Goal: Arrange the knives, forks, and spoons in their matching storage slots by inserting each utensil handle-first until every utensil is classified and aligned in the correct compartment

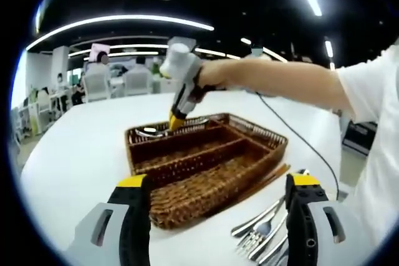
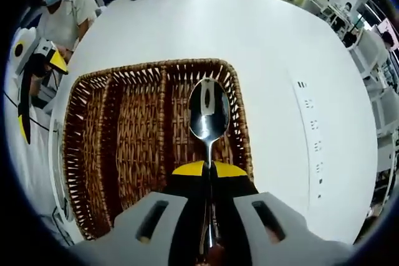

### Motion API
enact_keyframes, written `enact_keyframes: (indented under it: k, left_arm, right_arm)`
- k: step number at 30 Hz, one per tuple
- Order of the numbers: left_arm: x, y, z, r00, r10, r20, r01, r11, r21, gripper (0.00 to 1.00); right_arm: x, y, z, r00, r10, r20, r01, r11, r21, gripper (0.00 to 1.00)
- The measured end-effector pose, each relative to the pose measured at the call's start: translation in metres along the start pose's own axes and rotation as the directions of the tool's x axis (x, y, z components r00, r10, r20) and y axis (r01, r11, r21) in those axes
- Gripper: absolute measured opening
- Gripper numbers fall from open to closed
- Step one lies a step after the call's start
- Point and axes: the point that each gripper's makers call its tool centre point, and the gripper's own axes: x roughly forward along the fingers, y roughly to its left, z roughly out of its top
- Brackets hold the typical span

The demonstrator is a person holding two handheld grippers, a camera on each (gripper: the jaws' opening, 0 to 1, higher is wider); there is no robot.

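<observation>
A brown wicker tray (image 1: 274, 140) with three long slots lies on the white table. My left gripper (image 1: 218, 180) hovers open at the tray's near side, nothing between its fingers. A person's arm holds my right gripper (image 1: 176, 120) over the far slot. That gripper (image 2: 209, 167) is shut on the handle of a spoon (image 2: 209, 116), whose bowl points forward above the rightmost slot of the tray (image 2: 241, 130). A shiny spoon bowl (image 1: 144, 133) shows in the far slot by its tips. Loose forks and other cutlery (image 1: 262, 232) lie on the table beside my left gripper's right jaw.
The open left gripper (image 2: 37, 95) appears left of the tray in the right gripper view, with a seated person (image 2: 62, 17) behind it. A black cable (image 1: 305, 144) runs across the table to the right. Office chairs (image 1: 96, 82) stand beyond the far edge.
</observation>
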Motion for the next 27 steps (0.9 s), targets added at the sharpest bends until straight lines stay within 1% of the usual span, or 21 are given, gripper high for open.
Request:
enact_keyframes:
  k: [3, 11, 19, 25, 26, 27]
  left_arm:
    - [0.001, 0.0, 0.0, 1.0, -0.001, -0.002, 0.001, 1.0, -0.001, 0.9]
    - [0.001, 0.003, -0.002, 1.0, 0.002, -0.002, -0.002, 1.0, -0.011, 0.9]
    - [0.004, 0.004, -0.004, 1.0, 0.001, -0.006, -0.002, 1.0, -0.017, 0.9]
    - [0.005, 0.005, -0.005, 1.0, 0.003, -0.011, -0.003, 1.0, -0.019, 0.89]
    - [0.006, 0.004, -0.005, 1.0, 0.002, -0.012, -0.002, 1.0, -0.019, 0.89]
    - [0.006, 0.004, -0.005, 1.0, 0.001, -0.013, -0.002, 1.0, -0.019, 0.89]
  right_arm:
    - [0.003, -0.003, -0.002, 1.0, 0.002, 0.002, -0.002, 1.0, 0.008, 0.02]
    - [0.014, -0.006, -0.009, 1.0, 0.011, -0.012, -0.011, 1.0, -0.004, 0.02]
    - [0.019, -0.006, -0.009, 1.0, 0.024, -0.008, -0.024, 0.999, -0.025, 0.02]
    - [0.021, -0.005, -0.008, 0.999, 0.033, -0.004, -0.033, 0.999, -0.017, 0.03]
    - [0.022, -0.004, -0.008, 0.999, 0.038, -0.006, -0.038, 0.999, -0.039, 0.03]
    - [0.023, -0.004, -0.008, 0.999, 0.039, -0.008, -0.039, 0.998, -0.04, 0.03]
